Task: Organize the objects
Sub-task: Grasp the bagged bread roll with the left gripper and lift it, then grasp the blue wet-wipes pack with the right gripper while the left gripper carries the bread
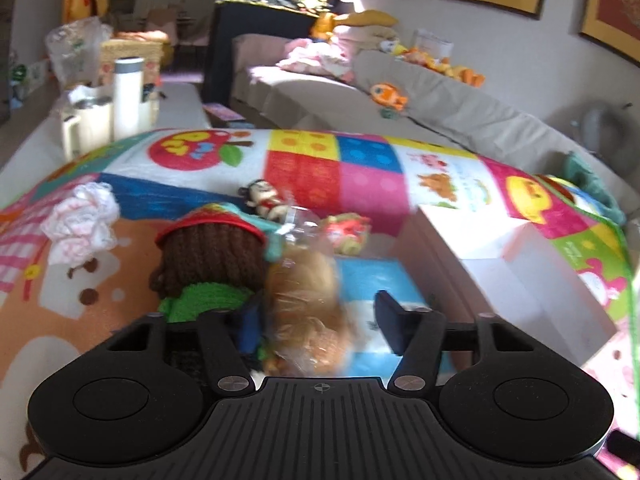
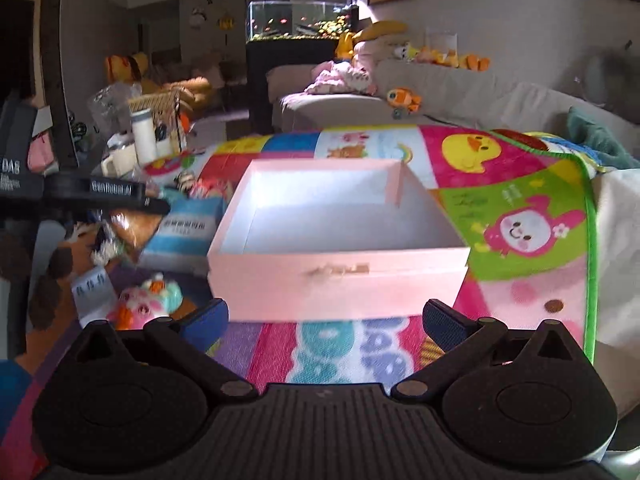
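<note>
Bagged brown toy sits between the left gripper's half-closed fingers, grip unclear; right gripper gapes empty before the pink box, still empty, toys unsorted on the mat.

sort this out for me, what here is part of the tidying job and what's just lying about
Job: pink box, bagged bread between the left gripper fingers, knitted doll, small figurine.
Lying about: white bottle, fish tank, sofa plush toys.

Both cams sit right behind their tongs, tilted down over the play mat, facing the sofa and fish tank. Left one's close over the toys; right one's near the box. Both catch that box.
</note>
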A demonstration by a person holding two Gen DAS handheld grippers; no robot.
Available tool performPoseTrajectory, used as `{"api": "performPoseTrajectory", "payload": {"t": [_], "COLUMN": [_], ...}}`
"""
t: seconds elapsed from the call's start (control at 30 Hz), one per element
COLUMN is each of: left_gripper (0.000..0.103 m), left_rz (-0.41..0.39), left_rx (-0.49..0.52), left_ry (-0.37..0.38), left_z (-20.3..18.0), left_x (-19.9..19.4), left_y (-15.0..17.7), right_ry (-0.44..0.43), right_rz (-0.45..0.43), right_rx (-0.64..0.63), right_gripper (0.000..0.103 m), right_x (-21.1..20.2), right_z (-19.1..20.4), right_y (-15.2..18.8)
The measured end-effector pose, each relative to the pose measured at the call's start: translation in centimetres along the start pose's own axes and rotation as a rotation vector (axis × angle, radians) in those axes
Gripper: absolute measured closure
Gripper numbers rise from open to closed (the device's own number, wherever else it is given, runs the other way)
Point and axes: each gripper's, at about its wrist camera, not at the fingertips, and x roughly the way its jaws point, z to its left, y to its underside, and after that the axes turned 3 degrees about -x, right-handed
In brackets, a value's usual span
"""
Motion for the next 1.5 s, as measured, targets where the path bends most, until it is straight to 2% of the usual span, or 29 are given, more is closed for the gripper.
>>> {"api": "performPoseTrajectory", "payload": {"t": [0.07,0.3,0.4,0.43,0.47,0.57,0.77,0.93,1.0,1.07,1.13,1.2,1.3,1.4,1.5], "left_gripper": [0.049,0.050,0.054,0.061,0.063,0.064,0.064,0.064,0.064,0.064,0.064,0.064,0.064,0.064,0.064], "left_rz": [0.003,0.013,0.025,0.031,0.040,0.049,-0.057,-0.128,-0.154,-0.164,-0.161,-0.160,-0.162,-0.160,-0.151], "left_rx": [-0.016,0.003,0.025,0.038,0.056,0.041,0.015,-0.006,-0.019,-0.042,-0.064,-0.078,-0.097,-0.105,-0.115], "left_ry": [-0.009,-0.035,-0.038,-0.041,-0.042,0.016,0.090,0.130,0.143,0.154,0.165,0.169,0.181,0.190,0.187], "left_z": [0.5,0.3,0.1,0.0,0.0,1.0,2.2,3.6,4.3,5.3,6.4,7.4,9.0,10.2,11.2], "left_x": [0.5,1.7,1.7,1.5,1.2,-0.4,-6.0,-10.4,-11.8,-12.8,-13.5,-14.0,-14.6,-14.9,-14.6], "left_y": [-0.2,-0.5,-0.3,-0.3,-0.1,0.4,0.2,-0.5,-0.4,-0.1,0.1,0.4,0.6,0.8,1.1], "right_ry": [0.014,0.015,0.002,0.000,0.000,-0.008,-0.041,-0.109,-0.140,-0.180,-0.198,-0.165,-0.064,0.041,0.063], "right_rz": [-0.017,-0.038,-0.045,-0.048,-0.053,-0.071,-0.074,-0.062,-0.034,0.028,0.098,0.132,0.151,0.219,0.289], "right_rx": [0.012,0.012,-0.003,-0.010,-0.018,-0.044,-0.108,-0.184,-0.196,-0.206,-0.197,-0.215,-0.276,-0.315,-0.270], "right_gripper": [0.000,0.000,0.000,0.000,0.000,0.000,0.000,0.000,0.004,0.013,0.015,0.018,0.021,0.037,0.038], "right_x": [0.0,-0.2,-0.5,-0.6,-0.8,-1.2,-0.7,0.8,2.0,3.8,5.9,8.1,11.5,15.6,18.5], "right_z": [-0.4,-0.1,0.4,0.6,0.8,1.3,3.5,6.7,8.2,9.9,11.5,13.2,15.3,16.3,16.2], "right_y": [-0.8,-1.8,-1.9,-2.0,-2.1,-2.7,-3.8,-5.6,-6.9,-8.3,-9.5,-10.4,-10.8,-10.7,-11.3]}}
